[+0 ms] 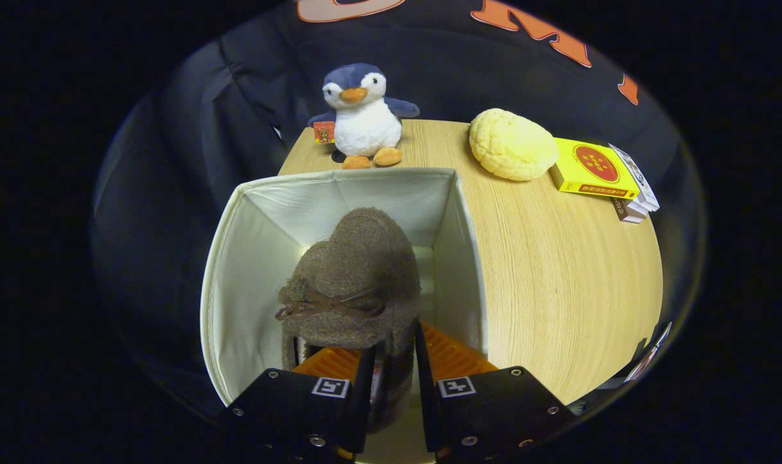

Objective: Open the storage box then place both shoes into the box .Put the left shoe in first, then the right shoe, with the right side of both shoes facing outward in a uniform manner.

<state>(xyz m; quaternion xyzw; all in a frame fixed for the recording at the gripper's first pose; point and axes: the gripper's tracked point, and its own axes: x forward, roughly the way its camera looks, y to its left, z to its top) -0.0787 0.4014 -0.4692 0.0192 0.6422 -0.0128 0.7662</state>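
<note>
An open fabric storage box stands at the left of a pale wooden bench, its cream lining showing and no lid over it. Its walls look thin and soft, so they would likely give if pushed.

Inside the box, a fuzzy brown shoe hangs toe forward, with a thin brown bow across its top. The gripper comes in from the near side, and its two fingers are closed to a narrow gap around the shoe's heel end, one finger on each side, both seeming to press the fleecy rim. So the shoe is held and sits within the box walls, though whether its sole touches the bottom cannot be told. No second shoe can be made out in the box.

The shoe appears light, soft and squashy, with a woolly surface that should grip well, not slip. It is not fragile. Being floppy, it may sag or twist away from the hold, so the firmer heel collar or the sole edge is the better place to take it, not the loose bow.

Beyond the box, at the bench's far edge, sits a plush penguin. To its right lies a round yellow bun-shaped cushion, then a yellow packet resting on some smaller boxes.
</note>
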